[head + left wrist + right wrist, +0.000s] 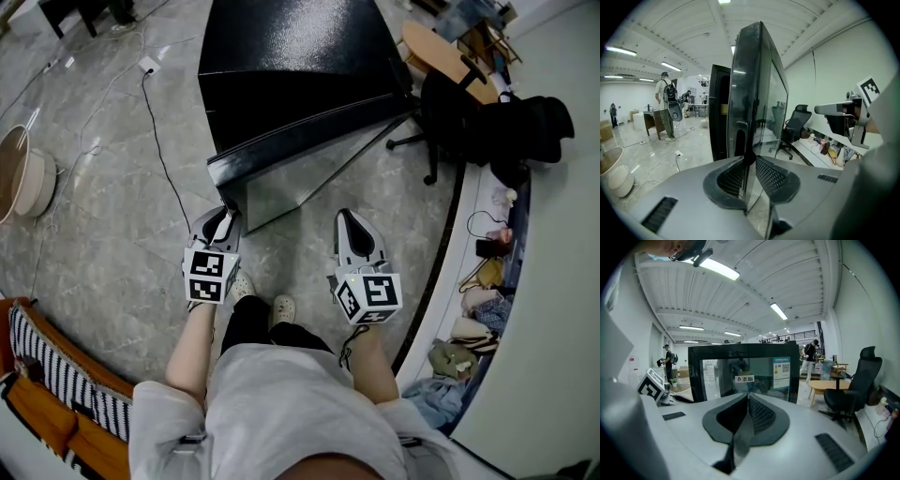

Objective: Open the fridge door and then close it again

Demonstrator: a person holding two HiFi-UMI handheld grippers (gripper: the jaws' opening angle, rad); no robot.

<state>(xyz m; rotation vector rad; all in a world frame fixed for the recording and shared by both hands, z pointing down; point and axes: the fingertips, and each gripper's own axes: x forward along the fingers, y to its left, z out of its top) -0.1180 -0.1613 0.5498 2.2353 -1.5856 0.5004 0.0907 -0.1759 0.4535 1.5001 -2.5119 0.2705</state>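
The left gripper [749,161] grips the edge of the open fridge door [761,93] in its fingers [771,177], so it should follow the hinge arc smoothly, the right gripper [747,404], fingers closed on nothing, held clear.

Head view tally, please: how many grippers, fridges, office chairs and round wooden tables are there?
grippers: 2 (left gripper, right gripper)
fridge: 1, with its fridge door open
office chair: 1
round wooden table: 1
Total: 5

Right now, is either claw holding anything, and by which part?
The left claw clamps the fridge door by its free vertical edge; the right claw holds nothing.
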